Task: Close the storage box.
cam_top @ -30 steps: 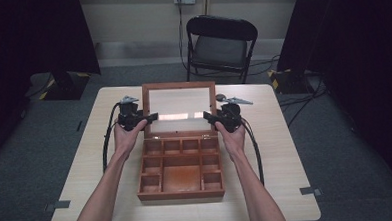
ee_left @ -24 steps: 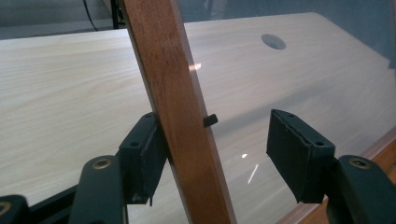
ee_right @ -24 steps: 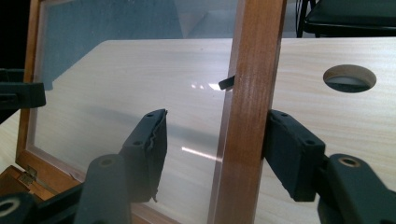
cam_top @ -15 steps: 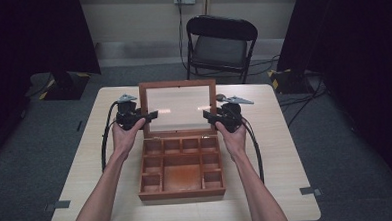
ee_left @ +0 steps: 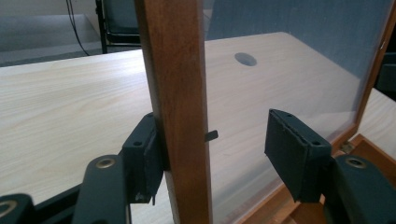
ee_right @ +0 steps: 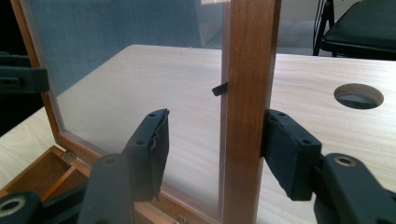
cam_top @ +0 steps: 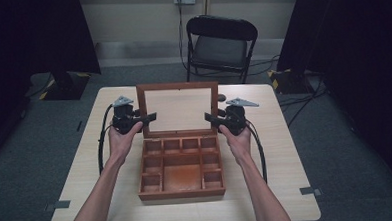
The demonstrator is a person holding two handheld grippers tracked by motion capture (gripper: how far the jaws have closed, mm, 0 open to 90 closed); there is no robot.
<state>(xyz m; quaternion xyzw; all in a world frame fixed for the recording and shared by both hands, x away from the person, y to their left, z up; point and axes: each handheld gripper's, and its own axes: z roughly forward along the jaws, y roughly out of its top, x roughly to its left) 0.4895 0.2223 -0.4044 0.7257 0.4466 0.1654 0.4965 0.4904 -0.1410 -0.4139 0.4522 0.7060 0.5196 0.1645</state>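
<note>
A wooden box (cam_top: 182,193) with several compartments stands on the table, its glass-paned lid (cam_top: 177,86) raised upright. My left gripper (cam_top: 151,116) straddles the lid's left stile (ee_left: 173,70). Its outer pad (ee_left: 152,158) presses the wood and its inner jaw stands over the pane. These jaws have just been closing. My right gripper (cam_top: 208,117) straddles the right stile (ee_right: 250,56) the same way, with its outer pad (ee_right: 280,140) against the wood. Whether either inner pad touches the glass is unclear.
The light wood table (cam_top: 287,186) has a round cable hole (ee_right: 358,95) behind the lid. A black folding chair (cam_top: 221,44) stands beyond the far edge. Cables trail from both grippers over the table.
The bright glare across the pane has gone, so the lid has tipped slightly. The left hand shifted a little with it. The right hand kept still.
</note>
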